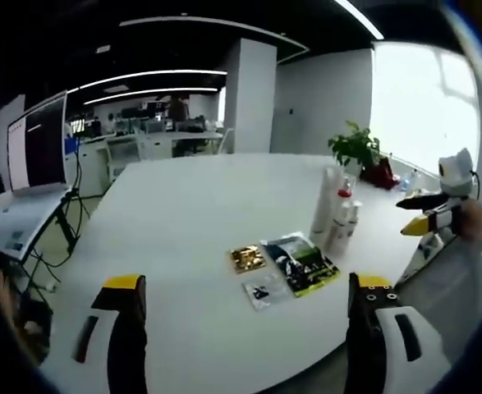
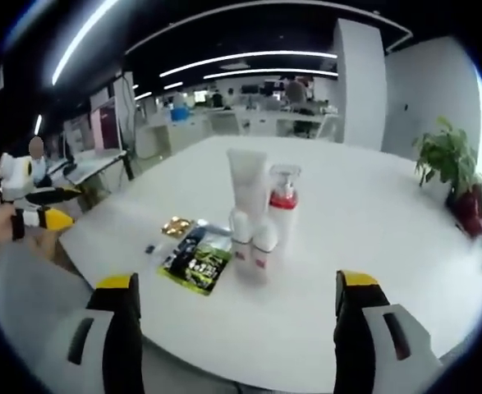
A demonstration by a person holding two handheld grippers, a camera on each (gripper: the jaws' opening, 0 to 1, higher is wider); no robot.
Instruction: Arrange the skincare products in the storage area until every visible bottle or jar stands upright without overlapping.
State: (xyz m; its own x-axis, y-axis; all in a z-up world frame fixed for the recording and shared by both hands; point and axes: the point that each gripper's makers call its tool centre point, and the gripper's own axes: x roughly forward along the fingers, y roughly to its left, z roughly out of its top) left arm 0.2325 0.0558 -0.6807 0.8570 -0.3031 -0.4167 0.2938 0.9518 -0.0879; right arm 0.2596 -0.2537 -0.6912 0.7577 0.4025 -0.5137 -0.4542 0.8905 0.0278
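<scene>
A cluster of skincare products stands upright on the white table (image 1: 183,213): a tall white tube (image 2: 247,179), a clear pump bottle with a red band (image 2: 283,203) and two small white bottles (image 2: 241,236) (image 2: 264,246). In the left gripper view the same cluster (image 1: 337,215) is at the right of the table. Flat sachets lie beside it: a dark green one (image 2: 198,261) (image 1: 303,263), a gold one (image 2: 175,226) (image 1: 247,258) and a small pale one (image 1: 261,291). My left gripper (image 1: 245,336) is open, short of the sachets. My right gripper (image 2: 239,336) is open too, nothing between its jaws.
A potted plant (image 1: 355,148) (image 2: 446,156) stands at the table's far side. A screen on a stand (image 1: 35,144) is off the table's left edge. The other gripper shows at each view's side (image 1: 425,217) (image 2: 35,209). Desks fill the background.
</scene>
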